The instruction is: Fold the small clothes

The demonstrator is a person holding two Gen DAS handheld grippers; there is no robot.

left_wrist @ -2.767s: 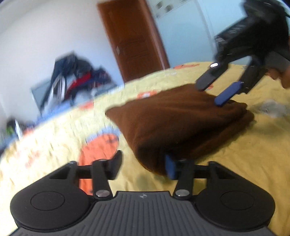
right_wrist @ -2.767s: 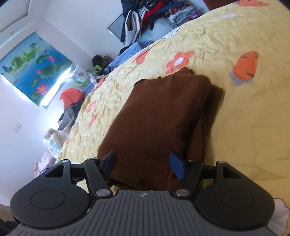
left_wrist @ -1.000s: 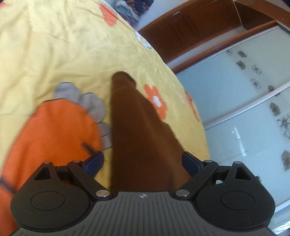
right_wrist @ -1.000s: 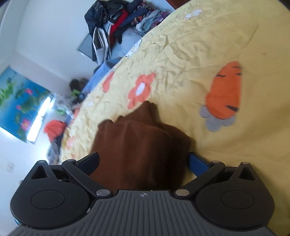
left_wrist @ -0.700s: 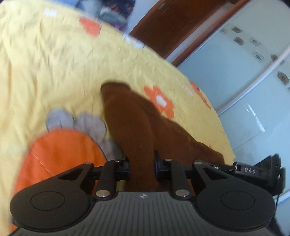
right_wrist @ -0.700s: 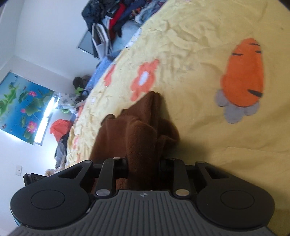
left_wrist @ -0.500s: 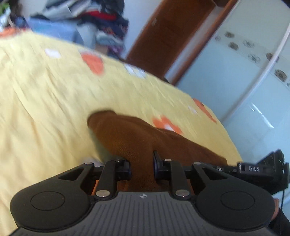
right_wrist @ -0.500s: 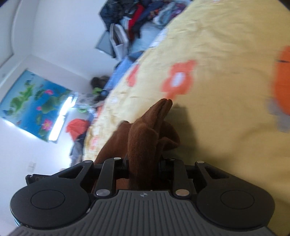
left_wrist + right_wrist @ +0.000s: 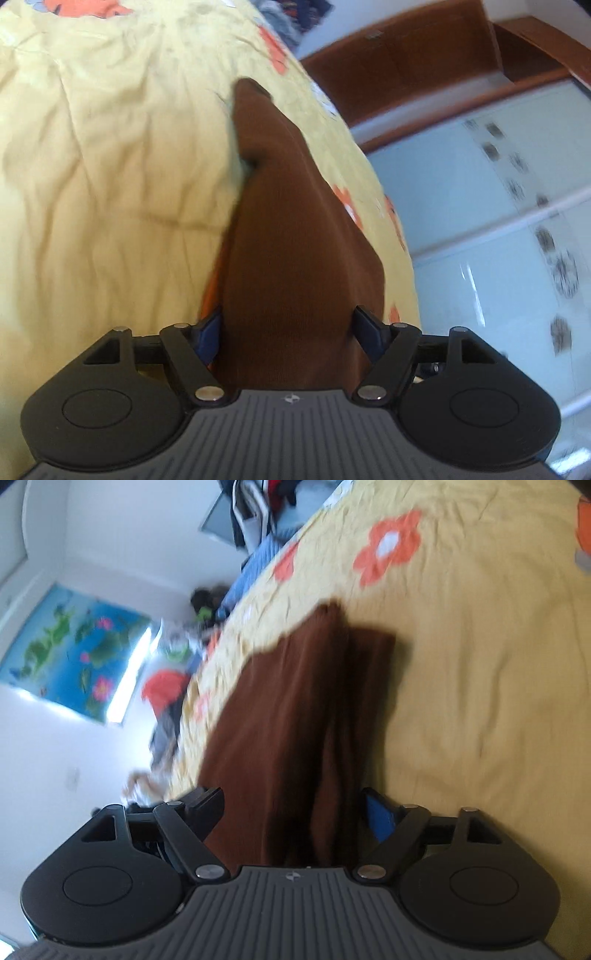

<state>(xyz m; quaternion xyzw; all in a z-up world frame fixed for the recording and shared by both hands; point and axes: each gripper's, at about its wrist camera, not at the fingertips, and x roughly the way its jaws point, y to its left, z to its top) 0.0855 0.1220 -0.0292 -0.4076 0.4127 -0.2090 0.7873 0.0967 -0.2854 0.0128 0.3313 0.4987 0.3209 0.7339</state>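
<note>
A folded brown garment (image 9: 288, 236) lies on the yellow bedspread (image 9: 110, 166) and runs away from my left gripper (image 9: 290, 332). The left jaws stand open on either side of its near end. In the right wrist view the same brown garment (image 9: 291, 716) lies folded in layers on the bedspread (image 9: 480, 701). My right gripper (image 9: 295, 808) is open, its fingers apart on both sides of the cloth's near end. Neither gripper pinches the cloth.
The bedspread has orange flower prints (image 9: 388, 546). A brown wooden door (image 9: 399, 70) and pale glass wardrobe panels (image 9: 498, 229) stand beyond the bed. A heap of clothes (image 9: 258, 498), a red item (image 9: 166, 686) and a blue flower picture (image 9: 74, 650) lie past the bed's far edge.
Half a second ago both grippers were shut on the brown garment and held it up. Now both have opened and the garment lies flat on the bed.
</note>
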